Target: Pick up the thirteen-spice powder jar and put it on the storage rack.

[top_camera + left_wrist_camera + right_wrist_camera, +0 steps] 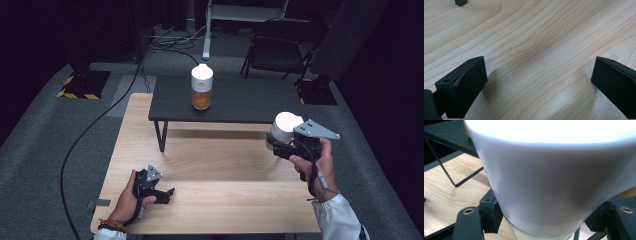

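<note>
Right tool [278,146] is clamped on a white-capped jar [286,127], jaws pressing just below the cap where the glass begins; the jar is held in the air over the right end of the wooden surface [210,200], near the edge of the low black table [240,100]. Left tool [162,194] rests on the wooden surface, jaws spread wide with bare wood between them. Jars counted: two, the second jar [202,86], white-capped with orange contents, standing on the black table. Tools: two.

Left gripper [159,191] sat low, jaws wide apart, nothing between. Right gripper [278,145] was raised, jaws clamped.
</note>
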`<move>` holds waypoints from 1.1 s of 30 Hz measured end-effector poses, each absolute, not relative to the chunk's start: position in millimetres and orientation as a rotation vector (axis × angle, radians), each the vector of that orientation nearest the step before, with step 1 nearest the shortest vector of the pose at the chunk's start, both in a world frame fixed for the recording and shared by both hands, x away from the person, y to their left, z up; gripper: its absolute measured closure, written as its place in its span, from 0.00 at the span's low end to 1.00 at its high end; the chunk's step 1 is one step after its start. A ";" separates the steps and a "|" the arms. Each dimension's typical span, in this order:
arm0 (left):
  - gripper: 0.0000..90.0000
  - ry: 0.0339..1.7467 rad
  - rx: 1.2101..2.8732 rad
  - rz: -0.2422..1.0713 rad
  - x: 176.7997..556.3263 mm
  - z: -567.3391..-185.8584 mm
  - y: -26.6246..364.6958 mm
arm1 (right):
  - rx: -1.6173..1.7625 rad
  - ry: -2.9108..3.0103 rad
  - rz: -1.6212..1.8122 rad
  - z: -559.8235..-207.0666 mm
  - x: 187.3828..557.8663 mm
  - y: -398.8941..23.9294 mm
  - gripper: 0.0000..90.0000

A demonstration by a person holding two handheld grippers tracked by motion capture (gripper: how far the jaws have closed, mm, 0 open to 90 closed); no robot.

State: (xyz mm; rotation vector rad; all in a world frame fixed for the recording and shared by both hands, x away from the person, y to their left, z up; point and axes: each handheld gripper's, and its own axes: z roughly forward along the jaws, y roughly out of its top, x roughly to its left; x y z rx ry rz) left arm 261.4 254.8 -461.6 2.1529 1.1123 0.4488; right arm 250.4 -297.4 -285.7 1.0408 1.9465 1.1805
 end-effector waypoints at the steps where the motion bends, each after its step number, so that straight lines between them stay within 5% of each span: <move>1: 0.00 1.112 2.153 0.449 261.4 -461.6 254.8 | 1.040 1.946 1.180 -283.4 251.8 -296.7 0.33; 33: 0.00 1.112 2.154 0.449 261.4 -461.5 254.8 | 1.047 1.880 1.153 -236.4 310.6 -269.9 0.32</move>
